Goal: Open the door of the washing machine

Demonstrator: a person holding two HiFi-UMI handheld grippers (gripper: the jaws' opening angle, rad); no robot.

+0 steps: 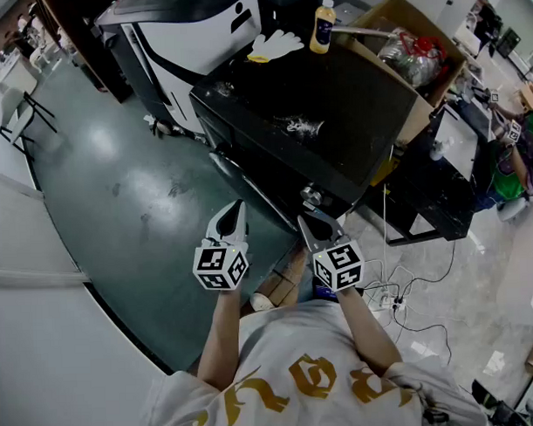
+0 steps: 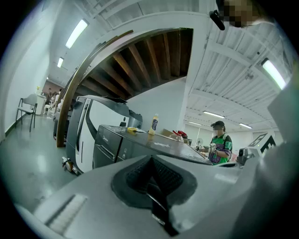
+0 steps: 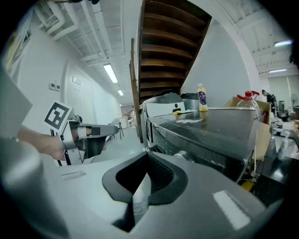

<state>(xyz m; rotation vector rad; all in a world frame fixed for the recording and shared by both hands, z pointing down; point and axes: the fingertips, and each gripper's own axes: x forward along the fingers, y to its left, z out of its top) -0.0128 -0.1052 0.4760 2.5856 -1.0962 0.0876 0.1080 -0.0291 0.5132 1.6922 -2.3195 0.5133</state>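
Bare floor [image 1: 117, 187] lies open to the left of my left gripper [image 1: 236, 213]. Directly ahead, the black washing machine [image 1: 332, 101] blocks my right gripper [image 1: 307, 222]. A bottle [image 1: 322, 27], gloves [image 1: 276, 45] and a cardboard box [image 1: 417, 36] crowd its top's far edge.

Bright ceiling tubes [image 2: 77, 32], floor [image 1: 125, 160] glare, heavy fisheye warp, black corners.
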